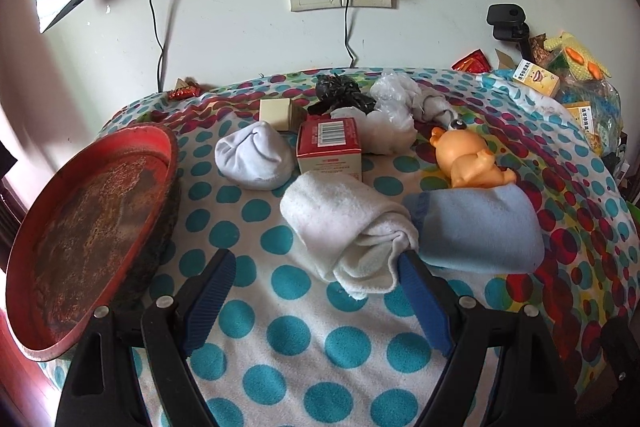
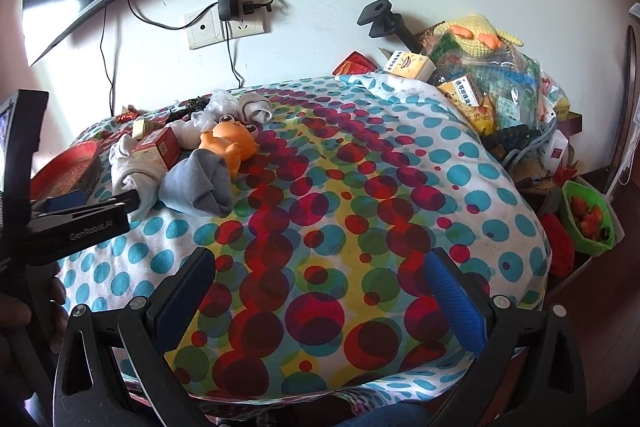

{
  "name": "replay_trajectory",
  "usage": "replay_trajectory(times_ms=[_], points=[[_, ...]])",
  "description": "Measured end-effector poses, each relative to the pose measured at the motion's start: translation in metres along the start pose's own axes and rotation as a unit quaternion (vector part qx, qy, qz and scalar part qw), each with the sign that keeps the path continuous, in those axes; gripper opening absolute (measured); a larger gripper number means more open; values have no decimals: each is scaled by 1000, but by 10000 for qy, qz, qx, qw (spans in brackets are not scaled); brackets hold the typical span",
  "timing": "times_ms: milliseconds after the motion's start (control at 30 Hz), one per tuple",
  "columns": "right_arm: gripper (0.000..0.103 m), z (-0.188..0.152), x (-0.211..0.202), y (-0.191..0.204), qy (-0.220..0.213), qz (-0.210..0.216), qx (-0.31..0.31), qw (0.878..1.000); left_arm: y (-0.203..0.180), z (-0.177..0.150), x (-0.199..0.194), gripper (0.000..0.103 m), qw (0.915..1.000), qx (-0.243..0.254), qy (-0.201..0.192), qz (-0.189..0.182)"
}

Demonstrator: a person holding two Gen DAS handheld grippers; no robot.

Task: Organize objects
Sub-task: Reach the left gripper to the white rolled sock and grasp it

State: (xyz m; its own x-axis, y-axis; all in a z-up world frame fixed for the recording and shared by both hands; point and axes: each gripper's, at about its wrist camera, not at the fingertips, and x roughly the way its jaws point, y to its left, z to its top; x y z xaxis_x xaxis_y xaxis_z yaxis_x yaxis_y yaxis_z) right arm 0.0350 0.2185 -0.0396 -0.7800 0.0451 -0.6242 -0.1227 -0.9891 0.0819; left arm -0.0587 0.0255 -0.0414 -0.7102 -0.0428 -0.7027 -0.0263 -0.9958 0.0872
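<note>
Left tool [image 1: 316, 265]: spread wide, nothing pinched; its right finger tip touches or nearly touches the near end of the white rolled towel [image 1: 348, 227].
Right tool [image 2: 320, 267]: spread wide and holding nothing, low over a bare stretch of the polka-dot cloth [image 2: 360, 187] that covers the tabletop.
White rolled towel: straight ahead of the left tool, its loose end reaching in between the fingers toward the right one.
Blue cloth [image 1: 476, 231]: just right of the towel and touching it, ahead-right of the left tool.
Orange toy [image 1: 468, 159]: beyond the blue cloth, lying on its side and resting against the cloth's far edge.
Red box [image 1: 330, 151]: beyond the towel, close to or touching its far end; a balled white sock [image 1: 254, 157] lies to its left.
Red tray [image 1: 88, 227]: left of the left tool, tilted, with its near rim raised; probably where the things are meant to go.
Step, as judged: the left tool seems lined up to take the towel.
Risk, off-centre grip: the towel sits toward the right finger, so closing may catch only the loose flap and unroll it.
Risk, neighbour: the blue cloth touches the towel and could drag along, tipping the toy.
Risk, covering: fingers this low may snag the polka-dot cloth.
</note>
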Motion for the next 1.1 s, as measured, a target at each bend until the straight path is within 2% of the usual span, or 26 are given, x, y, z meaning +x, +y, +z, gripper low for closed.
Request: replay_trajectory(times_ms=[500,600,633,667,700,733,833,1100], points=[[103,-2,5,-2,97,163,97,9998,-11,13,19,85,9998,14,160,82],[103,-2,6,-1,118,195,94,9997,-12,15,24,85,9998,63,189,-30],[103,-3,6,0,117,211,89,9997,-11,14,24,82,9997,76,206,-85],[103,-3,5,0,111,213,70,9997,-9,14,22,66,9998,83,132,-155],[103,-3,5,1,110,207,53,9997,-8,14,20,55,9997,104,98,-218],[103,-2,5,1,103,207,59,9997,-8,14,20,39,9993,135,160,-314],[103,-2,5,-1,106,246,112,9996,-6,14,15,29,9988,141,169,-441],[103,-2,2,4,84,293,37,9995,8,18,-10,18,9984,14,-64,-557]])
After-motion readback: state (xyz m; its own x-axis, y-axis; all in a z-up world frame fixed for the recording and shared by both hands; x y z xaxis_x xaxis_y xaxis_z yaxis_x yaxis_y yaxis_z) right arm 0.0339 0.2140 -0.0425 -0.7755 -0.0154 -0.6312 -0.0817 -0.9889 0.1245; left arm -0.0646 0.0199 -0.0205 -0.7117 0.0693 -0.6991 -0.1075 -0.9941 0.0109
